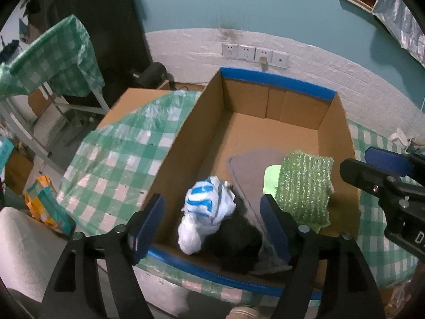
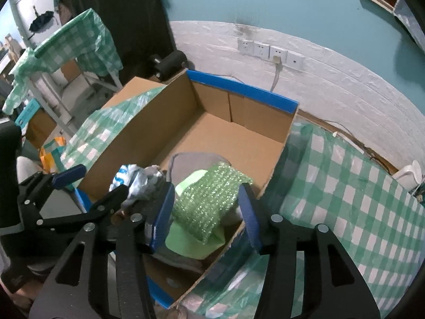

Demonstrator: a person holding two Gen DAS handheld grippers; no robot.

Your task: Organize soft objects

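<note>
Left gripper [image 1: 212, 223] spread, pads clear of the white-and-blue crumpled plastic bag [image 1: 204, 207] lying low centre in the open brown cardboard box [image 1: 265, 130]. Right gripper [image 2: 207, 212] spread, hanging over the green bubble-wrap pad [image 2: 209, 199] on a light green cloth [image 2: 186, 242] and grey mat [image 1: 255, 164]. Green checked tablecloth [image 2: 345, 186] around the box.

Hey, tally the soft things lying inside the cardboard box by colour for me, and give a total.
Green: 2, the green bubble wrap piece and the pale green cloth under it
White and blue: 1, the knotted white and blue plastic bag
Grey: 1, the flat grey mat
Black: 1, the black bundle
Total: 5
</note>
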